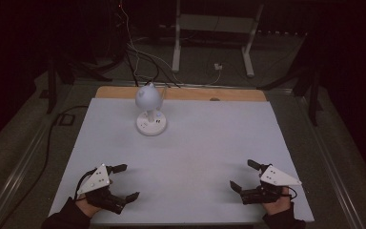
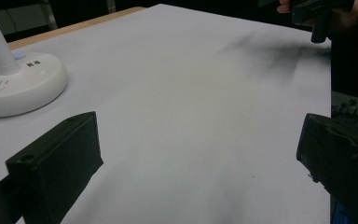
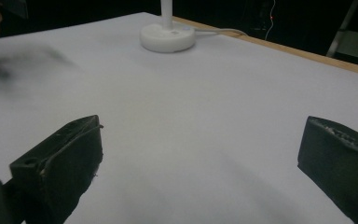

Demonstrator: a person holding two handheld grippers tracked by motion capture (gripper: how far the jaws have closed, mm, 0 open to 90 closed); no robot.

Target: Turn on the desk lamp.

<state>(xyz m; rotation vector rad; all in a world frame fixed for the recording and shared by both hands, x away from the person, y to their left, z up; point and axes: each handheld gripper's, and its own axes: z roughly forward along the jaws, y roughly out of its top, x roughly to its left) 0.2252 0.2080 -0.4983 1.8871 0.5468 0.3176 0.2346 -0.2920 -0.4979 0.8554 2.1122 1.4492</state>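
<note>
A small white desk lamp (image 1: 150, 107) with a round base and a bulbous head stands at the far middle-left of the white table sheet (image 1: 195, 148). Its base (image 2: 14, 84) lies at the upper left of the left gripper view, and the same base (image 3: 167, 36) lies at the top of the right gripper view. My left gripper (image 1: 124, 182) rests near the table's front left corner, jaws wide apart with nothing between them. At the front right my right gripper (image 1: 242, 175) is likewise open and empty. Both point inward and are far from the lamp.
A wooden table edge (image 1: 233, 94) shows behind the sheet. Cables (image 1: 133, 57) and a white metal stand (image 1: 214, 28) are on the dark floor beyond the table. The other hand with its gripper (image 2: 321, 14) appears at the top right of the left gripper view.
</note>
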